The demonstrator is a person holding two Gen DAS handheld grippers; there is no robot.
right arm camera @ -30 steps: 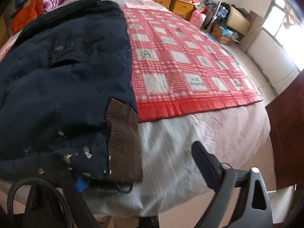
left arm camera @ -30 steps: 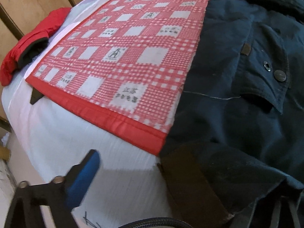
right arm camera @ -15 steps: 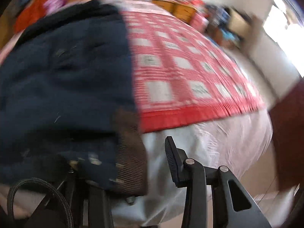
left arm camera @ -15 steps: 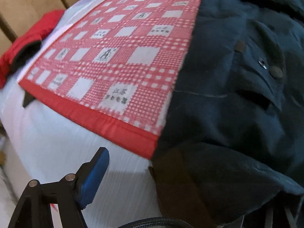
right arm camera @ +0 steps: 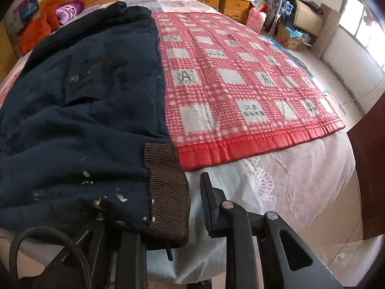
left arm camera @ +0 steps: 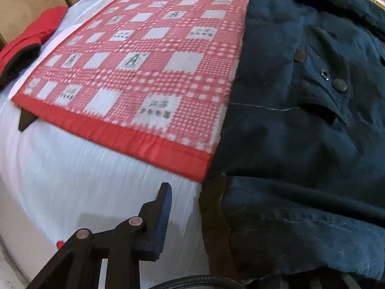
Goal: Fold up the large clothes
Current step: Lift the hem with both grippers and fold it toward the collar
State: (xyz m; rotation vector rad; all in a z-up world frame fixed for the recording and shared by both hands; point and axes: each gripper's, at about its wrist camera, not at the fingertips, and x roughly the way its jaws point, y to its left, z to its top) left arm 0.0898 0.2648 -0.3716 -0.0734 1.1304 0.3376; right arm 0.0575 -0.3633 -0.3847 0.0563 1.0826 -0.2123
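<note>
A dark navy jacket (left arm camera: 300, 125) lies spread on the bed, and it also shows in the right wrist view (right arm camera: 84, 110). Its brown ribbed hem (right arm camera: 166, 190) hangs at the near edge, seen in the left wrist view as a dark brown band (left arm camera: 214, 219). My left gripper (left arm camera: 207, 231) has one blue-padded finger (left arm camera: 163, 219) in view just left of the hem; the other finger is hidden under the jacket. My right gripper (right arm camera: 168, 219) has one finger (right arm camera: 209, 207) in view just right of the hem; the other is hidden beneath the jacket. Both jaws stand narrowed around the hem.
A red checked blanket (left arm camera: 144, 72) lies beside the jacket on the white sheet (left arm camera: 72, 180); it also shows in the right wrist view (right arm camera: 235, 91). Red clothing (left arm camera: 26, 48) lies at the bed's far left. Orange and purple items (right arm camera: 48, 21) sit by the headboard. Cluttered drawers (right arm camera: 240, 2) stand beyond.
Both visible fingers have swung inward toward the jacket's hem, so each jaw gap has narrowed. The right view was blurred half a second ago and is now steady.
</note>
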